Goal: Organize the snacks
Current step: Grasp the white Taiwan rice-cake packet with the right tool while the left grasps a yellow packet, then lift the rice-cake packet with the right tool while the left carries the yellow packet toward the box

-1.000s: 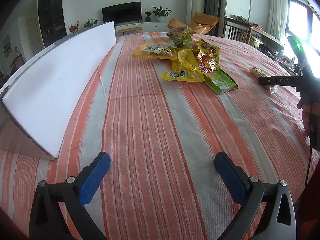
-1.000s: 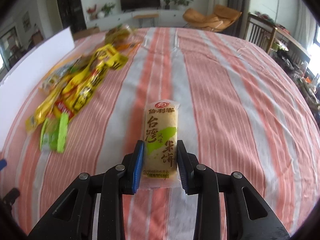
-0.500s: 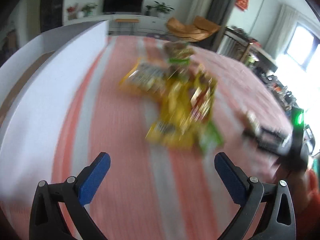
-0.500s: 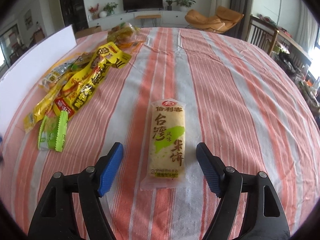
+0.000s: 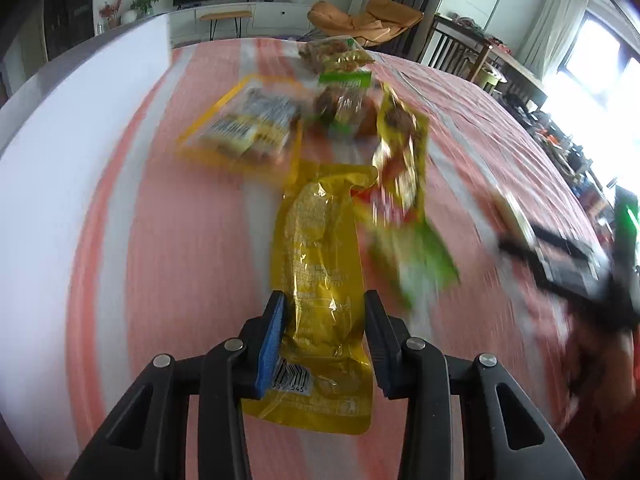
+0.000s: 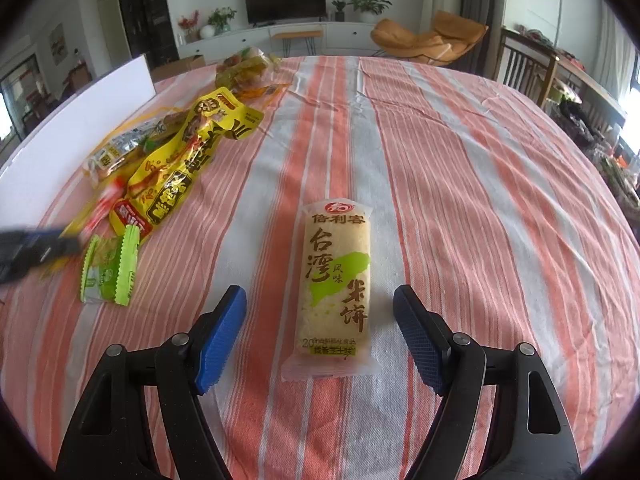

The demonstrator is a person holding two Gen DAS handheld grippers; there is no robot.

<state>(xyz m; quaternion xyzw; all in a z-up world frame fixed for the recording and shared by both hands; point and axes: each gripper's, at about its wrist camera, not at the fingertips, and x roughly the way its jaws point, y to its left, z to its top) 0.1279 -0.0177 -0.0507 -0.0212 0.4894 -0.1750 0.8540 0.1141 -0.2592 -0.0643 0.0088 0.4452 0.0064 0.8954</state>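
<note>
Yellow pouch: flat foil sachet, judged light, limp and slick; likely to sag or slip unless pinched across its width near the barcode end. It lies lengthwise between the pads of the left gripper, lower end just past the fingertips. Jaws narrowed to about pouch width; pads at its edges, firm clamp not confirmed (view blurred).

Rice cake: crisp, judged fragile, flat on the tablecloth, centred between the wide-open, empty right gripper.
</note>
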